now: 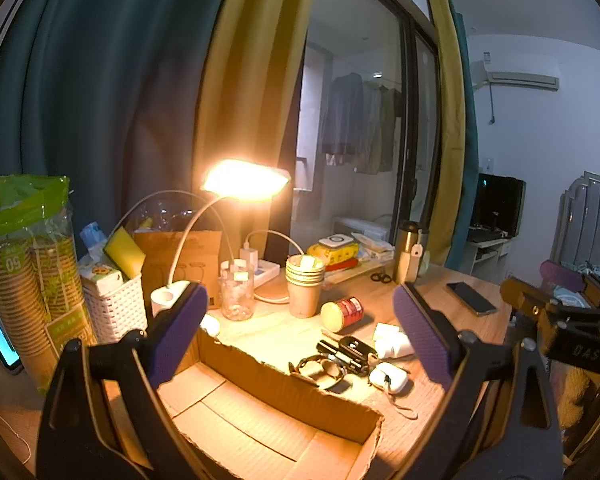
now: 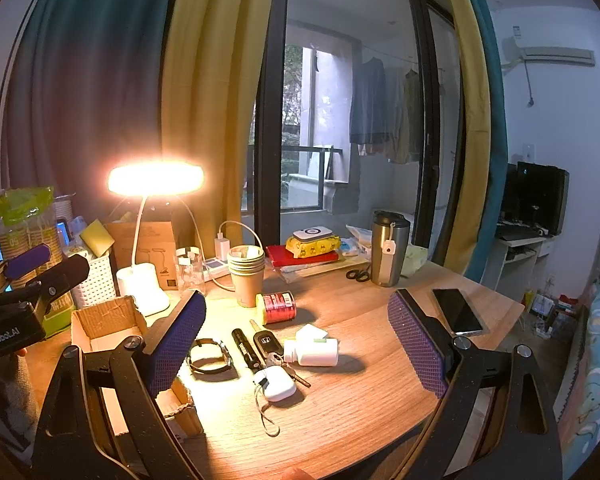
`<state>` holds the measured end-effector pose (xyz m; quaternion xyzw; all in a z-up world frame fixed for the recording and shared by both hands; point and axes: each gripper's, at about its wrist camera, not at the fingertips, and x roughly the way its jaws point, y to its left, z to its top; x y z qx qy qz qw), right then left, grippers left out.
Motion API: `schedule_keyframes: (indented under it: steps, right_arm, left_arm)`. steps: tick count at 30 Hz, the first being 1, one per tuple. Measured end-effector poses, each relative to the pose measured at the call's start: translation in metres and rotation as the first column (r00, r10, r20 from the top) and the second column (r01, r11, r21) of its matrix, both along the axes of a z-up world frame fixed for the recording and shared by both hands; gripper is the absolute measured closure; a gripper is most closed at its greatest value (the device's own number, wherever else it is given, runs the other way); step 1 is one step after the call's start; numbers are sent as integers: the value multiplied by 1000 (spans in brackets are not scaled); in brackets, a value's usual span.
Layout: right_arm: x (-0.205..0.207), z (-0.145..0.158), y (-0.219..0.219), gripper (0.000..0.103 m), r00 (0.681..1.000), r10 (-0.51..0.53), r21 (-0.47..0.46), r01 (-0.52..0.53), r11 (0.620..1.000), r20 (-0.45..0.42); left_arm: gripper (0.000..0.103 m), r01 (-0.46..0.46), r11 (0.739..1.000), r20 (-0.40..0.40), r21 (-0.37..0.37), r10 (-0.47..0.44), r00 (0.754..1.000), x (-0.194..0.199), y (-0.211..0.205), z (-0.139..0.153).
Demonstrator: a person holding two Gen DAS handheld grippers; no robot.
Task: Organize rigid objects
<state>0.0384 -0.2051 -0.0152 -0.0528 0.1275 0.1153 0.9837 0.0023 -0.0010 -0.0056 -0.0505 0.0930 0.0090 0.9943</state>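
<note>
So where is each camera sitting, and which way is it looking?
Left wrist view: sits on the left tongs, above the cardboard box, facing desk and window; the right tongs poke in at the right edge.
Right wrist view: sits on the right tongs, above the earbud case, facing the same way; the left tongs and a fingertip show at left.
Both see the lamp, red can and phone.
</note>
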Motion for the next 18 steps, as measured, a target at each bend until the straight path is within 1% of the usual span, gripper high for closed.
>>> schedule_keyframes:
  steps: [18]
  right_arm:
    - [1, 1, -4, 9, 1000, 1, 2, -1, 1000, -2]
  left_arm:
    - [8, -8, 1000, -1, 0, 8, 1000, 0, 3, -1]
